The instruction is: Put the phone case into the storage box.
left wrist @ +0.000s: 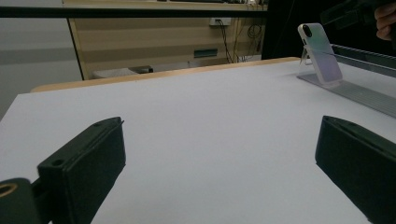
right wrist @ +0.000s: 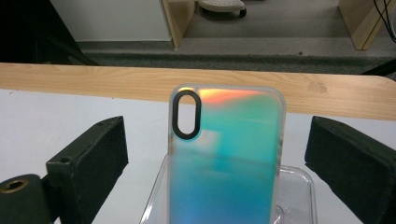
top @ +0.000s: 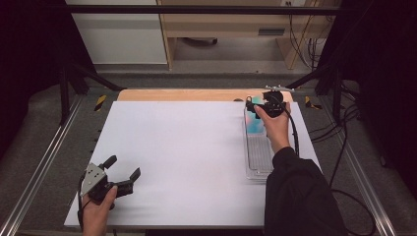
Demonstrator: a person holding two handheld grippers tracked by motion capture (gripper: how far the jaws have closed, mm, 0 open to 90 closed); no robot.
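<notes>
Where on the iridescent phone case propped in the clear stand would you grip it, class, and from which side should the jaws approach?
Grip the phone case across its two long side edges, in the upper half that rises clear of the clear stand. It leans nearly upright, back towards the right gripper, whose open jaws already flank it. Coming in from that side and closing on the edges looks best, probably below the camera cutout.

You have a white sheet (top: 187, 157) spread over the wooden tabletop (top: 196, 95), whose far edge shows bare. Beyond it stand a white cabinet (top: 118, 34) and a wooden shelf unit (top: 231, 29), with cables (top: 307, 44) hanging at the right.
</notes>
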